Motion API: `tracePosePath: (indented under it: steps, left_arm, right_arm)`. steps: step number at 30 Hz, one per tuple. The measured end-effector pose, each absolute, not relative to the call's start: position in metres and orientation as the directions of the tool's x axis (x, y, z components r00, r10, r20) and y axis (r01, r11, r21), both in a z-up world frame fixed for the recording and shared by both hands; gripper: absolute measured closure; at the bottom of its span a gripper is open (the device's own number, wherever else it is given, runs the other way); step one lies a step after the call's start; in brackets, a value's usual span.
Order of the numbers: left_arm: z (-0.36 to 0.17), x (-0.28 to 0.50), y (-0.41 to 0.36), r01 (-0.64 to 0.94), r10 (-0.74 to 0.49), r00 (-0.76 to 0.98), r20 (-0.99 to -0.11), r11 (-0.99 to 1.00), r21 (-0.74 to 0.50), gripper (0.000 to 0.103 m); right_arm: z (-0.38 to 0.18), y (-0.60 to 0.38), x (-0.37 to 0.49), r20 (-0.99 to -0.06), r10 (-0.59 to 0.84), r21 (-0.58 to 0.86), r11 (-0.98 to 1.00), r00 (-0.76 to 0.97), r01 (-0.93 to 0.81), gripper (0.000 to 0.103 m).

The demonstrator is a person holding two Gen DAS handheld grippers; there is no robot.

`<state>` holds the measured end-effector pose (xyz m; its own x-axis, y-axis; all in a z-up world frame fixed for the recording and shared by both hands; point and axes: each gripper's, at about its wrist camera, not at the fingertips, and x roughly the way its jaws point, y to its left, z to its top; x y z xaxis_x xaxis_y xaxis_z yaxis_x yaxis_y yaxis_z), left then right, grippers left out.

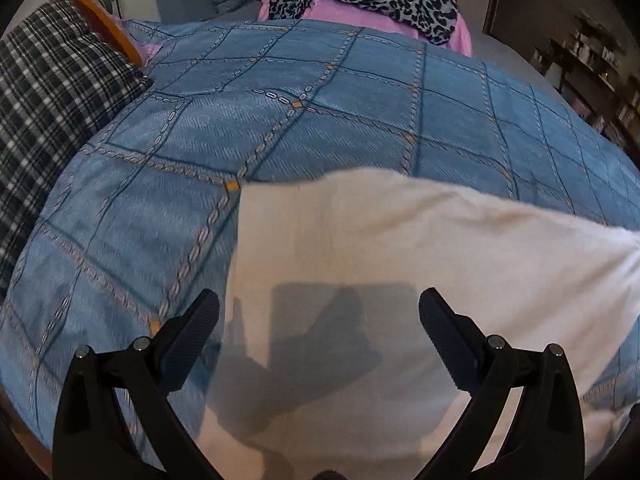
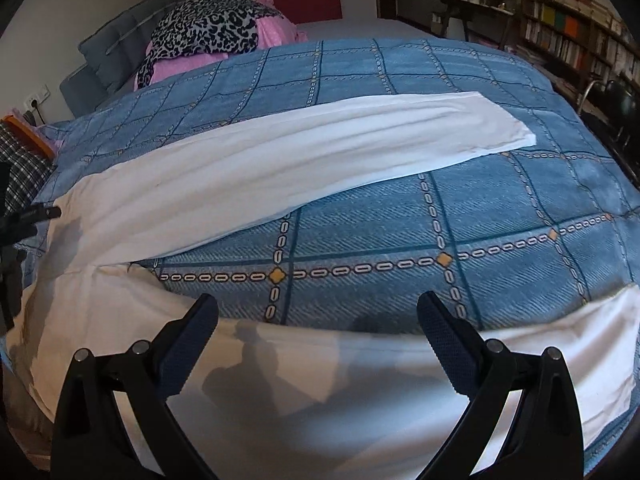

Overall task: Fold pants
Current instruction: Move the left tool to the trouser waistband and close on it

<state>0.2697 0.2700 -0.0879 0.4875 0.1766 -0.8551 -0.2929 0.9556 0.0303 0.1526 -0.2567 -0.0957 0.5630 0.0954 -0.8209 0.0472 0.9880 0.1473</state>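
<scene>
I see a big blue blanket (image 2: 400, 220) with square lines on it. White pants (image 2: 280, 152) lie flat on top, spread like a V. One leg (image 2: 360, 128) reaches far to the right. The other leg (image 2: 360, 380) lies close under my right gripper (image 2: 318, 320), and its end is cut off. My left gripper (image 1: 319, 316) hangs over the top part of the pants. Both have fingers wide apart, holding nothing. Far-off books (image 2: 560, 36) are too blurry to read.
</scene>
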Motion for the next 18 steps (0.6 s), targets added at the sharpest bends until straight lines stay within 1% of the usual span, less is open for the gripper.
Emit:
tracePosePath:
  steps: [7, 9, 11, 13, 18]
  left_arm:
    - [-0.101, 0.315, 0.304, -0.298, 0.173, 0.488, -0.856, 0.954, 0.023, 0.003]
    - [-0.105, 0.325, 0.314, -0.303, 0.141, 0.489, -0.861, 0.953, -0.016, 0.010]
    - [-0.111, 0.334, 0.323, -0.299, 0.089, 0.483, -0.871, 0.952, -0.068, 0.019]
    - [-0.116, 0.339, 0.325, -0.300, 0.075, 0.472, -0.878, 0.950, -0.080, 0.023]
    - [-0.121, 0.344, 0.314, -0.245, 0.098, 0.475, -0.874, 0.969, -0.024, 0.026]
  right_arm:
    - [-0.101, -0.253, 0.163, -0.829, 0.104, 0.156, 0.986, 0.550, 0.049, 0.005]
    - [-0.102, -0.252, 0.163, -0.830, 0.104, 0.154, 0.987, 0.548, 0.046, 0.005]
    - [-0.104, -0.250, 0.164, -0.833, 0.104, 0.153, 0.987, 0.544, 0.046, 0.005]
    - [-0.105, -0.249, 0.166, -0.836, 0.103, 0.153, 0.987, 0.539, 0.048, 0.005]
    - [-0.107, -0.250, 0.170, -0.838, 0.099, 0.150, 0.987, 0.537, 0.053, 0.005]
